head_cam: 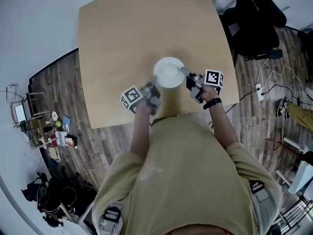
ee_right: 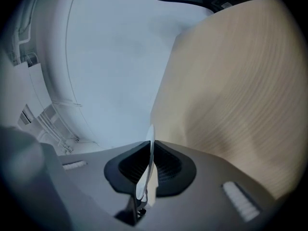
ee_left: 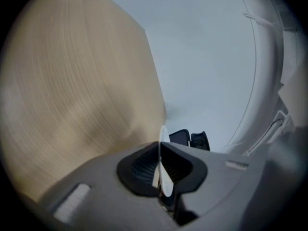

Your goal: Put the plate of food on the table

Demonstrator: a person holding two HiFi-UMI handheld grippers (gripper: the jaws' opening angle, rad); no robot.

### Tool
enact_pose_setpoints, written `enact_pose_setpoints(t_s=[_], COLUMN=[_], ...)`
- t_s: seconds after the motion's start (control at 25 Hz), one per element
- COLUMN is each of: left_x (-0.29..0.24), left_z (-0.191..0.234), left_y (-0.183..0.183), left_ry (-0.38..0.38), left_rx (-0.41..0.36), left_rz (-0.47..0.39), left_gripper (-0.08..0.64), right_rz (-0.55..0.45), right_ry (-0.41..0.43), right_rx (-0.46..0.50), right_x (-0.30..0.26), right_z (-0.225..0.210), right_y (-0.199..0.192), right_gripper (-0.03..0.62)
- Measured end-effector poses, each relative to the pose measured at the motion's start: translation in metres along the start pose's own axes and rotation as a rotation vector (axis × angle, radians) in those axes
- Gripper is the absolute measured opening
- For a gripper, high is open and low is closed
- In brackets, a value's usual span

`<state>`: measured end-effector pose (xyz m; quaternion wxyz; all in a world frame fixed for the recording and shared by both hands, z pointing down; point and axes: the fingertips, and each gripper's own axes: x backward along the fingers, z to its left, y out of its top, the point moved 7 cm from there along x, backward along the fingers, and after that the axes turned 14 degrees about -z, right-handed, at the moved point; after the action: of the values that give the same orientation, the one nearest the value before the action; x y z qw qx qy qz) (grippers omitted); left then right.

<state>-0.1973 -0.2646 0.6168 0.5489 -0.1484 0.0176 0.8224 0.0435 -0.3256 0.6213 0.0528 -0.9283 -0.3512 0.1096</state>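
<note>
A white round plate point(head_cam: 169, 72) hangs over the near half of the light wooden table point(head_cam: 122, 43), held by its rim from both sides. My left gripper point(head_cam: 153, 87) is shut on the plate's near-left rim, my right gripper point(head_cam: 188, 74) on its right rim. In the left gripper view the plate's rim point(ee_left: 164, 174) stands edge-on between the pads of the left gripper point(ee_left: 161, 150), above the table point(ee_left: 72, 90). The right gripper view shows the same: the rim point(ee_right: 146, 174) is pinched in the right gripper point(ee_right: 150, 153), with the table point(ee_right: 231, 81) to the right. The plate's inside looks pale; any food is too faint to tell.
A black chair point(head_cam: 254, 18) stands off the table's far right corner. Cables and a power strip point(head_cam: 259, 89) lie on the wooden floor at the right. A cluttered low shelf point(head_cam: 49, 131) sits on the floor at the left. The table's near edge point(head_cam: 161, 116) is close to the person's body.
</note>
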Motion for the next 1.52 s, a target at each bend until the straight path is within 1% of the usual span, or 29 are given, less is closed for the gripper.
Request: enact_pose_setpoints(t_s=[0.08,0.28,0.32,0.4,0.48,0.56,0.76,1.0,1.28,1.36,1.52], left_x=[-0.017,-0.017,-0.023,-0.04,-0.056,-0.068,-0.092,-0.111,-0.115,-0.118,-0.128], left_z=[0.006,0.003,0.004,0.007,0.009,0.012,0.023,0.038,0.046,0.047,0.048], left_y=[0.015,0.013,0.015,0.023,0.031,0.037,0.049,0.064,0.067,0.069,0.065], left_ry=[0.014,0.022,0.027,0.044,0.065,0.084,0.116,0.162,0.221,0.231,0.258], left_rx=[0.0,-0.022,-0.038,-0.094,-0.161,-0.201,-0.218,-0.26,-0.324,-0.337,-0.379], left_rz=[0.005,0.014,0.017,0.031,0.051,0.065,0.068,0.07,0.054,0.048,0.053], left_gripper=[0.014,0.014,0.014,0.014,0.015,0.015,0.017,0.018,0.028,0.029,0.035], right_rz=[-0.006,-0.027,-0.028,-0.025,-0.019,-0.013,-0.002,0.032,0.05,0.053,0.048], right_ry=[-0.013,-0.016,-0.023,-0.046,-0.08,-0.115,-0.163,-0.24,-0.319,-0.342,-0.42], right_rx=[-0.003,0.023,0.032,0.059,0.095,0.126,0.167,0.229,0.265,0.297,0.381], right_x=[-0.021,-0.02,-0.025,-0.038,-0.05,-0.059,-0.085,-0.111,-0.121,-0.126,-0.13], right_z=[-0.006,-0.003,-0.004,-0.01,-0.015,-0.019,-0.033,-0.048,-0.05,-0.05,-0.056], right_y=[0.008,0.01,0.013,0.021,0.027,0.031,0.043,0.045,0.038,0.039,0.042], right_gripper=[0.023,0.02,0.02,0.02,0.021,0.026,0.032,0.041,0.049,0.049,0.072])
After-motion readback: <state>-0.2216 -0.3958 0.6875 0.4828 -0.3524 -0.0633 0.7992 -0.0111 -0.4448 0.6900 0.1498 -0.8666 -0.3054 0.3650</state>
